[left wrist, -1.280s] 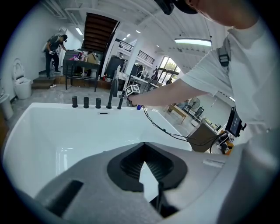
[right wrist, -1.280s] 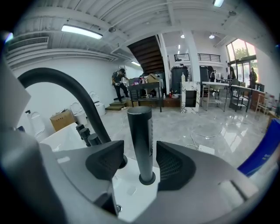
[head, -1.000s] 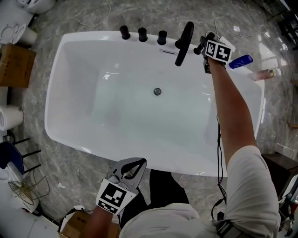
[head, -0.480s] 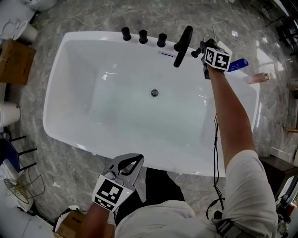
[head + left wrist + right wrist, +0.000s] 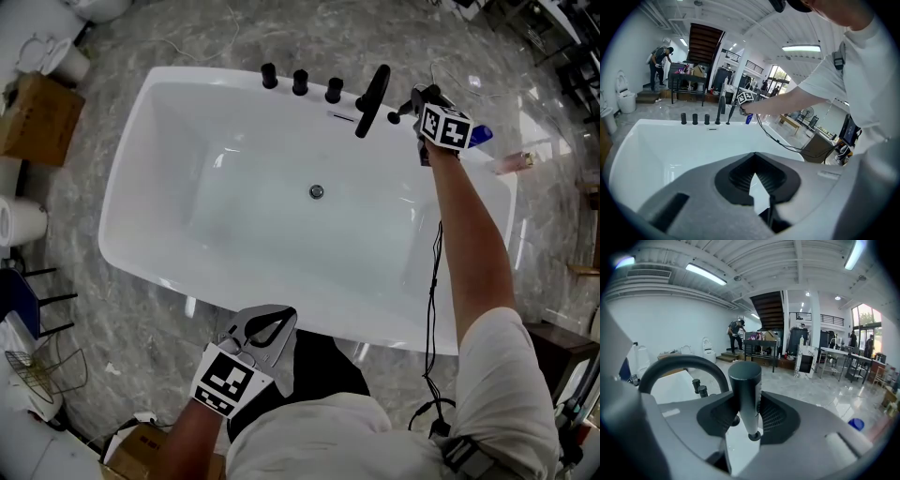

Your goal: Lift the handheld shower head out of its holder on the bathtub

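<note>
Head view, bathtub (image 5: 120,187): white, standing on a marbled floor; three black knobs (image 5: 300,82) and an arched black spout (image 5: 372,94) line its far rim.
Head view, right gripper (image 5: 412,99): reached across to the far rim, just beside the spout, at the shower head (image 5: 403,106), which shows here only as a small dark shape at the jaws.
Head view, left gripper (image 5: 274,319): held at the near rim, well apart from the fittings.
Left gripper view, jaws: tips met, with a sliver of daylight between the pads and nothing in them; the basin and the knobs lie ahead.
Right gripper view, jaws: partly closed, both pads pressed on the dark cylindrical handle of the shower head (image 5: 745,380), which stands near upright between them.
Right gripper view, handle foot: seen against the white rim, seemingly clear of a dark round fitting behind it, probably the holder; no hose can be made out.
Step in hand: the lift itself, judged well advanced. The grasp is made and the handle is apparently out, or all but out, of its holder.
Next move: a straight rise along the handle's axis until the foot is plainly free, with the grip unchanged and a margin kept from the spout (image 5: 679,363) close at the left. A hose, if attached, would drag, so a slow pull is advised.
</note>
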`<state>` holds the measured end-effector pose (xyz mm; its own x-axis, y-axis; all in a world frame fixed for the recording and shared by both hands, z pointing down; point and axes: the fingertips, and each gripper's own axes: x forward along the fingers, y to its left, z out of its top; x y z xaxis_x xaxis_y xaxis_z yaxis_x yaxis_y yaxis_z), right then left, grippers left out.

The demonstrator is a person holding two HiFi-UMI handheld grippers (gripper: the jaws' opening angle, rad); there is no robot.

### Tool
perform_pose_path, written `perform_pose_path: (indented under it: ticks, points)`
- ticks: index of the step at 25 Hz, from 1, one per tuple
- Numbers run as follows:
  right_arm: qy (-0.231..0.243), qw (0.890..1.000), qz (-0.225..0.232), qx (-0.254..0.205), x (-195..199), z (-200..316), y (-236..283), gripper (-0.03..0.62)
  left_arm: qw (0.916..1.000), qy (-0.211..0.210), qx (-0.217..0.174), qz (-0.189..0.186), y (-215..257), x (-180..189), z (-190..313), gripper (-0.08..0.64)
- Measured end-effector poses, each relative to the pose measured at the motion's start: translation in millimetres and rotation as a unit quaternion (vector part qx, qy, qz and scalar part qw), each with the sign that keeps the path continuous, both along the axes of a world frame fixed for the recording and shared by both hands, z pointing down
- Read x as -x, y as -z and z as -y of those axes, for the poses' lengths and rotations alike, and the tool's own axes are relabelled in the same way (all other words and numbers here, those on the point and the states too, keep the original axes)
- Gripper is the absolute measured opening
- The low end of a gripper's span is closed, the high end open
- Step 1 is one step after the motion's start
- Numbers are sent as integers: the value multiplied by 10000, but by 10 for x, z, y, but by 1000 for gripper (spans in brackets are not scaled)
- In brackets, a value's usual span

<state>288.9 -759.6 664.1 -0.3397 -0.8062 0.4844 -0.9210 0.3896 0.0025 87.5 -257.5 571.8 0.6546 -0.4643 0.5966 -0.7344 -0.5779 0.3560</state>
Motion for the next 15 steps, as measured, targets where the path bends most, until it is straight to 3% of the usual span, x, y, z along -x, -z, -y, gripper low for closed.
perform_pose_path:
  ticks: [15]
  points:
    - [249,9988,98,-420,25,-418,985,141,9995,19,-310,-79,543,35,-207,7]
